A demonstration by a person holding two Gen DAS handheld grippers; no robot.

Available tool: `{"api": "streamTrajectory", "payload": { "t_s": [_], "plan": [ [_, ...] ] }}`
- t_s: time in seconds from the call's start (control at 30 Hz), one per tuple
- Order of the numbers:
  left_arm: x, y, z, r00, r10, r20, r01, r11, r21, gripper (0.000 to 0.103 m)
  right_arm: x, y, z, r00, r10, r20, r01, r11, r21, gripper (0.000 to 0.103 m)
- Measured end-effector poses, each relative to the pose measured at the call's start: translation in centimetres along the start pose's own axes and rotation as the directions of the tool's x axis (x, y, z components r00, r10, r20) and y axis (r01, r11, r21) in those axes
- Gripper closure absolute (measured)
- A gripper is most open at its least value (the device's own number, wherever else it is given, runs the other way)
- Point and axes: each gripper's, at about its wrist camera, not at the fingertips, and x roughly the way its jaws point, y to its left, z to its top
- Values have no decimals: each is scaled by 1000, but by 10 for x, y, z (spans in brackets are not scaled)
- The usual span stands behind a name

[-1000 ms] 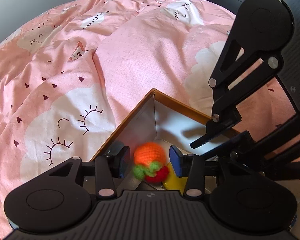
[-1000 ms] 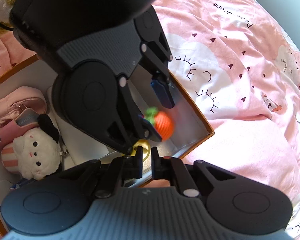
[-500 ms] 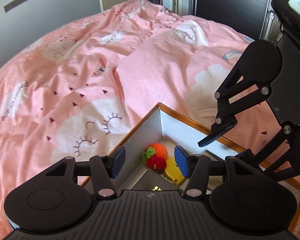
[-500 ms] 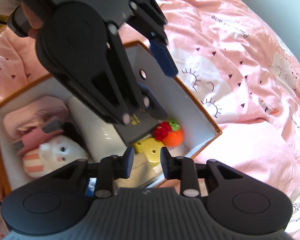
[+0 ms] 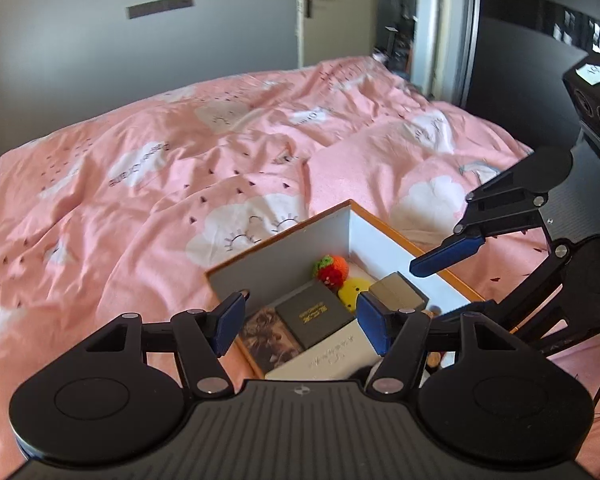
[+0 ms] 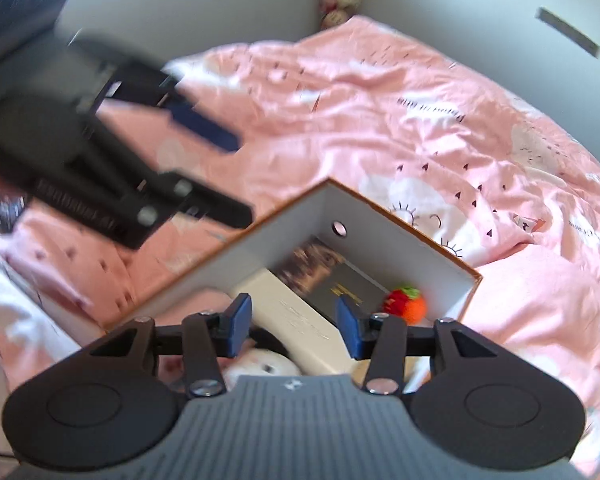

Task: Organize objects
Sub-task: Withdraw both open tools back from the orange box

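left gripper (image 5: 302, 322): we see jaws apart, just been opening, empty
right gripper (image 6: 292, 326): jaws apart, just been opening, empty
crochet fruit (image 5: 332, 271): lower centre, in box (image 5: 284, 246) corner
writing: gold print on black book (image 5: 315, 314), unreadable

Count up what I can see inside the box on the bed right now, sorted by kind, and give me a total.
Inside the box, as far as both views show:
Knitted fruit toy: 1
Yellow toy: 1
Books or flat boxes: 3: black, picture-covered, white
Small grey box: 1
White plush toy: 1
Total: 7
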Motion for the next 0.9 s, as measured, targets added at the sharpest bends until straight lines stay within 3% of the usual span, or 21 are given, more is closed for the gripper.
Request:
{"api": "streamTrajectory", "payload": {
  "t_s": [0.07,0.2,0.3,0.4,0.5,0.63,0.77,0.9],
  "plan": [
    [-11,-2,-17,998,58,25,-57,998,-30,28,-9,16,-3,998,-38,55,36,998,48,52],
    [-26,-1,-49,994,100,54,-91,984,-152,28,-21,39,-16,981,-130,141,104,979,176,44],
    [-31,0,-67,984,156,85,-134,966,-222,28,-19,52,-27,956,-235,177,183,946,269,40],
    [-35,-1,-81,969,226,104,-193,946,-261,26,-24,65,-39,940,-282,195,194,906,377,32],
    [-37,-2,-88,964,240,113,-203,941,-272,25,-20,74,-52,923,-337,188,223,863,452,31],
    [-39,-6,-94,953,277,125,-237,936,-261,16,-15,84,-66,903,-392,174,266,830,490,25],
    [-40,-14,-98,938,322,126,-287,928,-237,14,-13,90,-76,874,-460,156,331,798,504,17],
    [-38,-17,-103,938,331,106,-298,922,-246,14,-11,97,-85,849,-506,148,379,781,497,12]
  ]
}}
